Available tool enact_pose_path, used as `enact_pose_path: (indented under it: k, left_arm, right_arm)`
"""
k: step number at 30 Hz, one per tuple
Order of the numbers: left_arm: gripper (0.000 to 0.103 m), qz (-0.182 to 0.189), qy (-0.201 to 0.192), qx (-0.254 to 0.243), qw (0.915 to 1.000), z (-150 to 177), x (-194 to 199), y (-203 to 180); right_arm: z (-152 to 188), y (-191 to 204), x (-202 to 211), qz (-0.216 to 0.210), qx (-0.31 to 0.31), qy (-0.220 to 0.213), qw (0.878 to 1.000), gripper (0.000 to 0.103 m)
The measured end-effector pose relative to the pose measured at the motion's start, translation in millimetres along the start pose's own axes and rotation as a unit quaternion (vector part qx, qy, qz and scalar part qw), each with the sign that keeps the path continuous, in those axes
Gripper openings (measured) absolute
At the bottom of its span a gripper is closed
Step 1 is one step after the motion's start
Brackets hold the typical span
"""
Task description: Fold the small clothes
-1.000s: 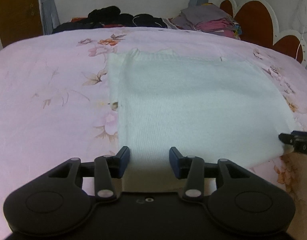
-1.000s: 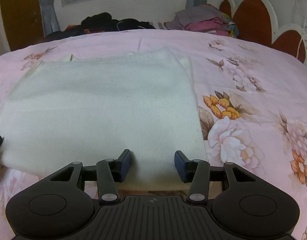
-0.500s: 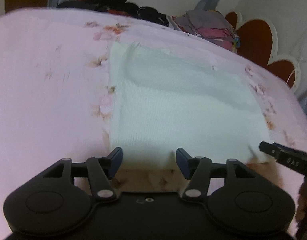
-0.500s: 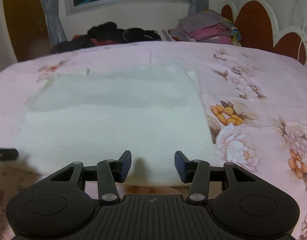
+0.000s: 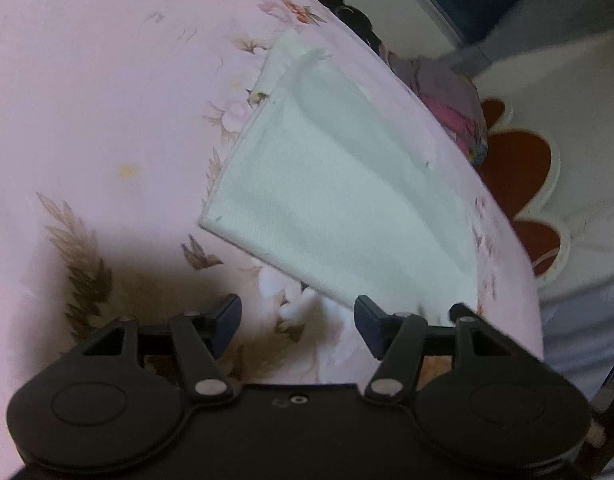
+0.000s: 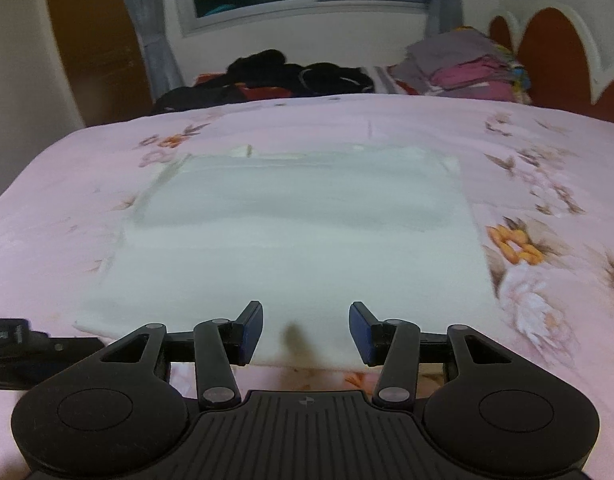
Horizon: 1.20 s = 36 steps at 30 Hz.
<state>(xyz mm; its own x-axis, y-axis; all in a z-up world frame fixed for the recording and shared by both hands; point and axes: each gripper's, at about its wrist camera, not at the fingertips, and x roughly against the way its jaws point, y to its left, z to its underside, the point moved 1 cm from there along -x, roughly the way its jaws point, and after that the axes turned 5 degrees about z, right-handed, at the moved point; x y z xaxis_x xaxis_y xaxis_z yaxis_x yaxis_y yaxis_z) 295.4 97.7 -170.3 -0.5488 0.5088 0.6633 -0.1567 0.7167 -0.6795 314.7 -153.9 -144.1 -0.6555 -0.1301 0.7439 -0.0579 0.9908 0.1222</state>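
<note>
White ribbed knit is filling the left wrist view: a folded garment is lying flat on the pink floral bedspread, slanting across the tilted picture from its near corner toward the far headboard. The left gripper is hovering over bare sheet just off the garment's near edge, its jaws standing apart with nothing between them; only the right-hand finger is overlapping the cloth's edge in the picture, and whether it is touching is hard to say through the blur.

In the right wrist view the same garment is spreading as a neat rectangle across the middle of the bedspread, with dark clothes and a stack of folded laundry far behind it. The right gripper is hanging released above the near edge, jaws parted and gripping nothing, and the tip of the left gripper is showing at the near left corner.

The cloth is looking light, soft and limp, likely to sag and slide in layers, so pinching both near corners through all layers seems the surest hold for the next fold.
</note>
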Motion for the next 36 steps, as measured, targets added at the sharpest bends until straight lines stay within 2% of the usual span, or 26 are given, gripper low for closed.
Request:
enact_pose_path:
  k: [5,9,13,14,15,16,17,19,20,22,24,26,28,29,36]
  left_arm:
    - [0.061,0.01,-0.044,0.041,0.9981,-6,-22,-1]
    - [0.064,0.018,-0.083,0.077,0.9934,-17,-35,-2]
    - [0.064,0.022,-0.119,0.092,0.9884,-24,-46,-4]
    - [0.063,0.025,-0.128,0.095,0.9869,-26,-49,-4]
    - [0.057,0.027,-0.137,0.099,0.9853,-28,-51,-3]
    - [0.048,0.027,-0.143,0.101,0.9842,-28,-51,-1]
    - [0.044,0.027,-0.149,0.106,0.9828,-29,-53,2]
    - [0.028,0.031,-0.159,0.12,0.9794,-31,-55,10]
    - [0.024,0.031,-0.163,0.126,0.9781,-32,-56,13]
    - [0.011,0.027,-0.17,0.133,0.9762,-33,-57,18]
    - [0.01,0.027,-0.176,0.139,0.9741,-34,-56,20]
    - [0.009,0.019,-0.184,0.126,0.9746,-31,-53,15]
    - [0.008,0.016,-0.191,0.121,0.9739,-31,-52,10]
    - [0.007,0.016,-0.195,0.117,0.9738,-31,-50,8]
    - [0.007,-0.004,-0.218,0.024,0.9756,-38,-36,-36]
  right_arm:
    - [-10,-4,-21,-0.021,0.014,0.003,1.0,0.048]
    - [-27,-10,-37,-0.034,0.026,-0.007,0.999,0.047]
    - [-47,-13,-61,-0.037,0.035,-0.016,0.999,0.047]
    - [-51,-12,-68,-0.039,0.038,-0.018,0.998,0.042]
    - [-55,-11,-75,-0.043,0.042,-0.016,0.998,0.023]
    - [-58,-9,-83,-0.043,0.044,-0.011,0.998,0.016]
    - [-60,-8,-91,-0.042,0.047,-0.01,0.998,0.016]
    - [-58,-4,-105,-0.037,0.057,-0.004,0.998,0.016]
    - [-54,-3,-112,-0.04,0.059,0.003,0.997,0.016]
    - [-48,0,-118,-0.037,0.075,-0.004,0.997,0.016]
    - [-53,-1,-118,-0.038,0.076,0.003,0.996,0.016]
    - [-55,1,-111,-0.035,0.081,-0.02,0.996,0.016]
    - [-47,3,-122,-0.036,0.084,-0.001,0.996,0.016]
    - [-45,2,-123,-0.036,0.087,-0.012,0.995,0.016]
    - [-47,1,-126,-0.043,0.08,-0.008,0.996,0.016]
